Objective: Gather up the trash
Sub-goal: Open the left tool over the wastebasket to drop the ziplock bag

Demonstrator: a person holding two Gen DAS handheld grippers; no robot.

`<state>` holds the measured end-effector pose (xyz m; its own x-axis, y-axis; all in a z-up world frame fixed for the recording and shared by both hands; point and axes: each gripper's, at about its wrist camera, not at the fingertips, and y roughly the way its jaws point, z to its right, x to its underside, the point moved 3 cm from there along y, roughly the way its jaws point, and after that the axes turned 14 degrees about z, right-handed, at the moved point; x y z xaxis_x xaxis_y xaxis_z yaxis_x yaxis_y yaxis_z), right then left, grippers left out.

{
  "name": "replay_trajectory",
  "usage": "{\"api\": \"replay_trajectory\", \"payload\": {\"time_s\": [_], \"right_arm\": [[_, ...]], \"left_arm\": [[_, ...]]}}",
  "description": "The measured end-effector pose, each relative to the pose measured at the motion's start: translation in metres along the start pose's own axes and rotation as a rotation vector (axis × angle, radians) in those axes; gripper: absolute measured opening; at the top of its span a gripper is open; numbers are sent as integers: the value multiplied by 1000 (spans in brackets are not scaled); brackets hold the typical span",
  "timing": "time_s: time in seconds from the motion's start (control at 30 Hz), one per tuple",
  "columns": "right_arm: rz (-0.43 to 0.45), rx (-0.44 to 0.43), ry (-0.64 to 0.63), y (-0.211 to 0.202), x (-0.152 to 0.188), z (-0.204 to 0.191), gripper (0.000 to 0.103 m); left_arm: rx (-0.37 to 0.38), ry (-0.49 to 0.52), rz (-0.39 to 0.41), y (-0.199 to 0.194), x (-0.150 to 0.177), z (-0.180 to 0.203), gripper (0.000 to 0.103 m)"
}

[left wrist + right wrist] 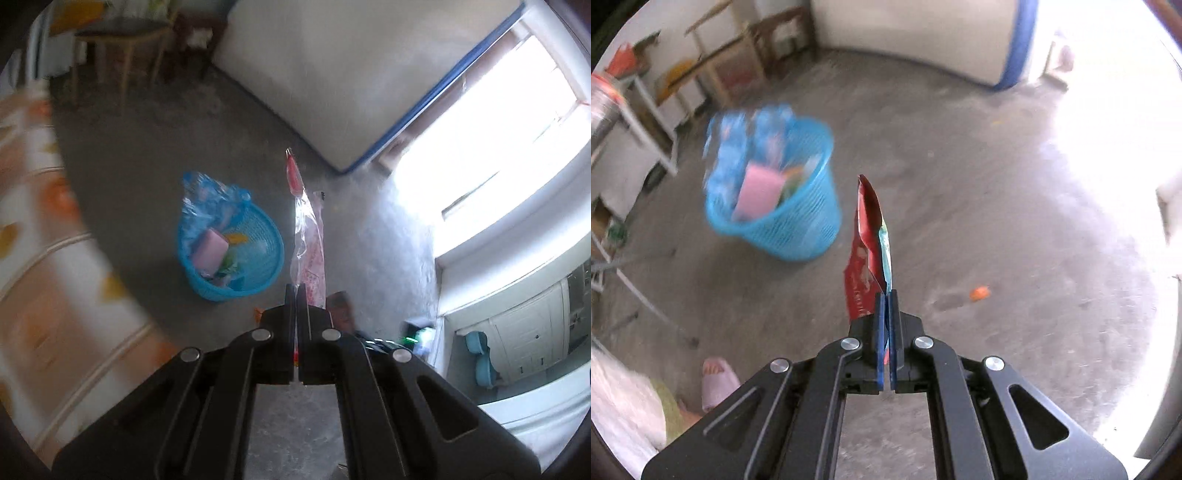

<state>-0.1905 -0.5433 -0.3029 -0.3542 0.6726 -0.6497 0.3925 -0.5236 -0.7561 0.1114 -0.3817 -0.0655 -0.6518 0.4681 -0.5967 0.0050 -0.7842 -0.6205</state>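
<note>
- Grey concrete floor (pixel 979 192) spreads under both cameras, with a white wall edged in blue (pixel 332 74) behind and glare pouring in from a bright opening on the right.
- Left gripper (pixel 296 291) is clamped on a clear plastic wrapper with red print (pixel 308 240), which sticks out beyond its tips, above the floor.
- Right gripper (pixel 886 295) is pressed tight on a red foil packet (pixel 866 251), also held in the air.
- Blue mesh basket (pixel 258 266) stands on the floor, left of both held wrappers, with a blue plastic bag (pixel 207 199) and a pink box (pixel 211 251) inside.
- Small orange scrap (pixel 979 292) lies on the floor, right of the packet.
- Foot in a pink slipper (pixel 716 380) shows at the lower left.
</note>
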Motion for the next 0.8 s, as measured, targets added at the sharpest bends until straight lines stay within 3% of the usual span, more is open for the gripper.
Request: {"api": "replay_trajectory", "payload": {"time_s": [0.07,0.3,0.37,0.43,0.5,0.67,0.8], "right_arm": [[33,18,22,-12,-12,19,2],[88,60,70,-34,-30,51,2],[90,61,83,-37,-29,55,2],[91,62,100,-39,-28,59,2],[97,59,111,-41,-27,60,2],[136,39,117,-48,-43,57,2],[208,1,82,-64,-71,38,2]], "left_arm": [[-49,-16,-31,39,-6,0,0],[-203,79,-50,166,1,-1,0],[-223,25,-53,196,7,-16,0],[-282,18,-64,215,12,-33,16],[-324,-19,-87,224,19,-52,26],[-368,-55,-53,201,21,-66,30],[-316,-50,24,169,4,-44,33]]}}
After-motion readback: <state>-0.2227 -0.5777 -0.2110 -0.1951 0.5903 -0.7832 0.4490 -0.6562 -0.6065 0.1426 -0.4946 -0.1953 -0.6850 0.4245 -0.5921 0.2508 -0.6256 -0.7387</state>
